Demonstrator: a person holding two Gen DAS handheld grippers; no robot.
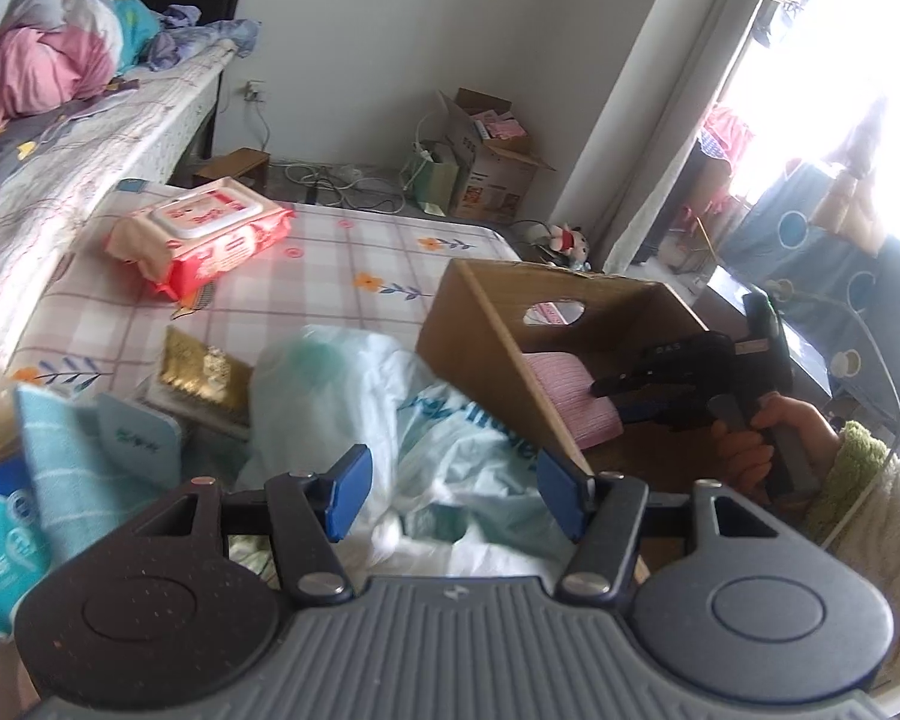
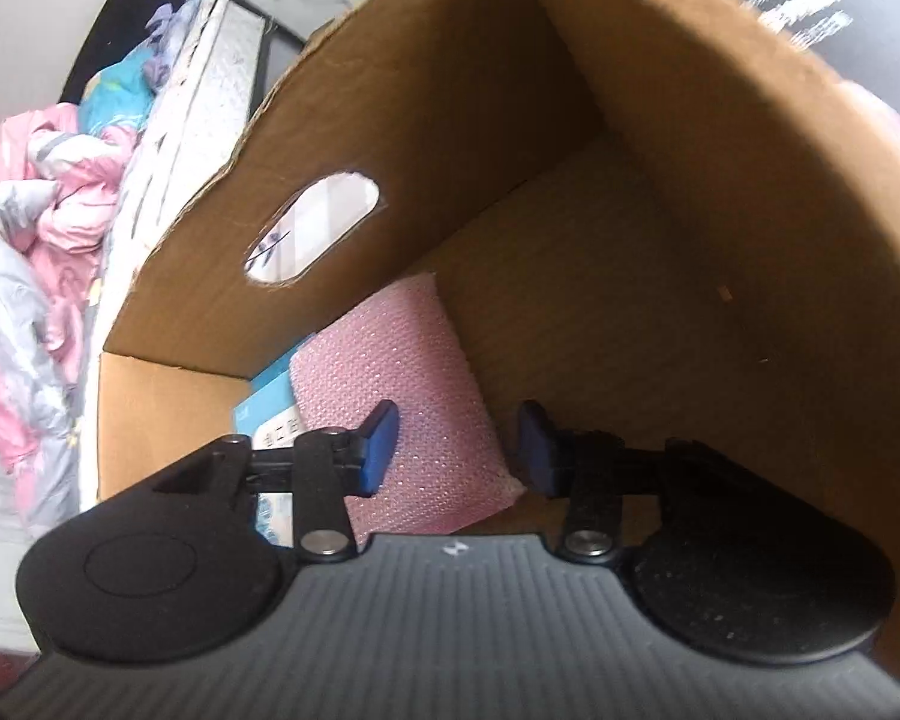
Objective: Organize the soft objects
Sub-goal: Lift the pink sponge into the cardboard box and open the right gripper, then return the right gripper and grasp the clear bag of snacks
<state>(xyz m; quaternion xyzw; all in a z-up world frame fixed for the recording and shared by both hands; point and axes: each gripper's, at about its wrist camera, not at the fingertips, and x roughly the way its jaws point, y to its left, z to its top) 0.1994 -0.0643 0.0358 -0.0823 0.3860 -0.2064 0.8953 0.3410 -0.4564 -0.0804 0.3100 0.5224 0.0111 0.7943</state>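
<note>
We have the right gripper (image 2: pixel 456 450) inside the cardboard box (image 2: pixel 660 192), its jaws parted on either side of the pink sponge pad (image 2: pixel 408 372) without pressing on it. The pad lies on the box floor against the wall with the oval hand-hole, partly over a light-blue packet (image 2: pixel 270 402), so we judge this item as good as delivered. To finish the step cleanly we lift straight back out along the line we came in, keeping both fingertips clear of the pad's edges so it is not dragged up the wall, and we avoid knocking the box wall on the way.

Our left gripper (image 1: pixel 450 495) is open and empty, hovering above the crumpled white plastic bag (image 1: pixel 390 420) just beside the box. If the bag goes next, we should take a bunched fold deep between the pads, since thin film probably slips from a shallow pinch.

1 red wet-wipes pack (image 1: pixel 204 240) waits well apart on the checked mattress (image 1: pixel 360 258), and a striped teal cloth (image 1: pixel 60 450) lies near the bag at the left. The gold item (image 1: pixel 204 375) beyond the bag looks stiff, though we cannot tell.
</note>
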